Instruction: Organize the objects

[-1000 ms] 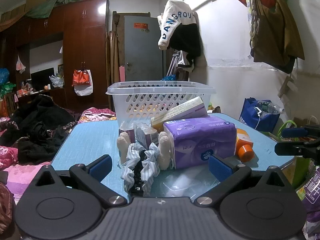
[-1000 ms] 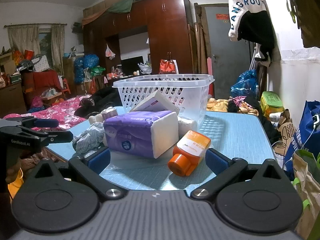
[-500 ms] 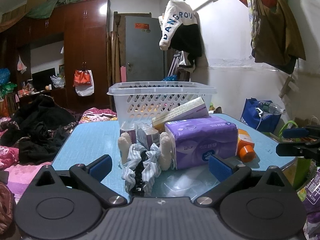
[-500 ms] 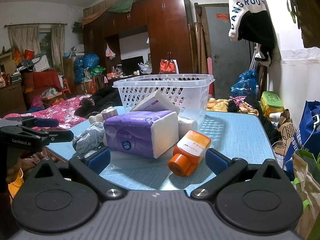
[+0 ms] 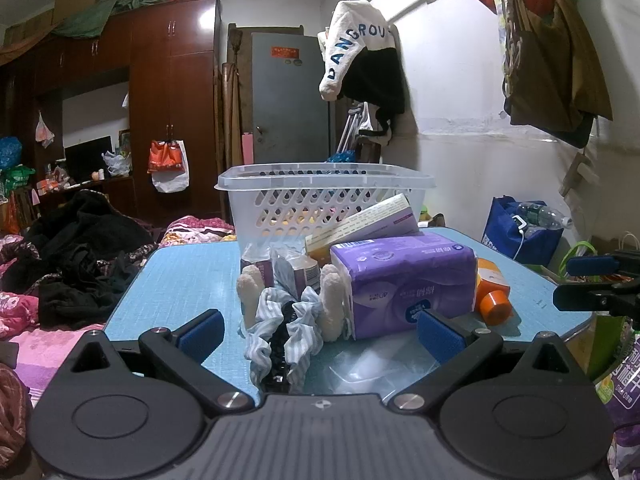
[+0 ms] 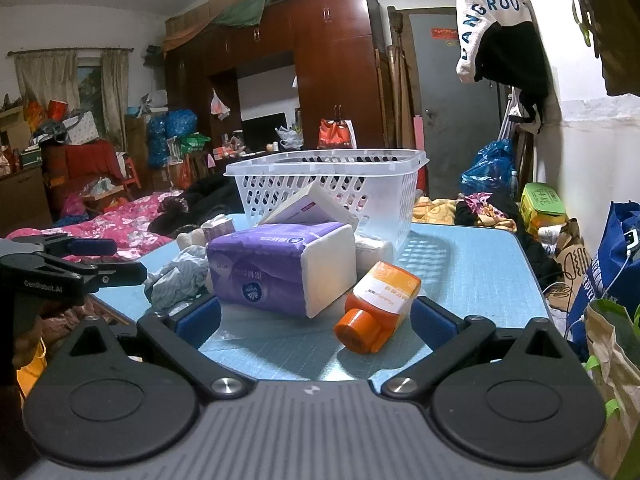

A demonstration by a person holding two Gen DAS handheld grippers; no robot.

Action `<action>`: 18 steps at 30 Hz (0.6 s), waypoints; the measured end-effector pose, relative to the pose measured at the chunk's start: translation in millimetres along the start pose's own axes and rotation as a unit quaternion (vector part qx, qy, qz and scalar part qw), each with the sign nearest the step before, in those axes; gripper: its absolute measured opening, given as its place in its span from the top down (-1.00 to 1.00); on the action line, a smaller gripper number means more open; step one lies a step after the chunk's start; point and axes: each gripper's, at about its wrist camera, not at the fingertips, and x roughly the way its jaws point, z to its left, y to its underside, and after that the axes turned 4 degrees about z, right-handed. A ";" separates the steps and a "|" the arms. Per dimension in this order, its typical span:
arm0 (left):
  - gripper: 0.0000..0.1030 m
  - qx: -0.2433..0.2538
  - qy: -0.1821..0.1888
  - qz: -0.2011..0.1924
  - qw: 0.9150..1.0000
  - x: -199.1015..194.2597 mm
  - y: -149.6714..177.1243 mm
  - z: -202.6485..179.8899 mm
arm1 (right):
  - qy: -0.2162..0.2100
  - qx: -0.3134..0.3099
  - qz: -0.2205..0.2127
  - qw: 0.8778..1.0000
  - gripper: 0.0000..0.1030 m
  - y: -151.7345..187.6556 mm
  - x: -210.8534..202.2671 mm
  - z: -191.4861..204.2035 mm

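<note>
On the blue desk (image 5: 180, 280) we see a heap of household things waiting in front of a white perforated basket (image 5: 324, 196). A purple tissue pack (image 5: 404, 284) lies on its side at the middle of the heap, with a flat purple-and-white box (image 5: 360, 224) leaning across its top toward the basket wall. Just beside the pack, an orange bottle (image 6: 378, 304) lies tipped over, its cap pointing at the near desk edge. On the other side sit a striped scrunchie (image 5: 288, 324), cream fluffy socks (image 5: 332, 304) and a small wrapped packet (image 5: 288, 268), all touching one another.

We find the left tongs (image 5: 318, 330) spread wide and holding nothing, low at the near desk edge, with the scrunchie between the blue pads and the tissue pack's corner just beside the right-hand pad. The right tongs (image 6: 316, 318) are likewise wide apart and empty, the bottle and the tissue pack lying between their pads but untouched.

Through the basket's holes we cannot tell whether anything lies inside. A blue bag (image 5: 520, 228) holding a water bottle stands beyond the desk by the wall.
</note>
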 end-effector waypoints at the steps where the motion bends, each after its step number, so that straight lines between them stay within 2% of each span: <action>1: -1.00 0.000 0.000 0.000 1.000 0.0 0.0 0.0 | 0.000 0.000 0.000 1.000 -1.00 -0.1 0.2 0.5; 18: -1.00 0.002 -0.001 0.002 1.000 1.0 0.5 -0.1 | 0.005 0.006 -0.005 1.000 -1.00 1.3 1.0 -1.5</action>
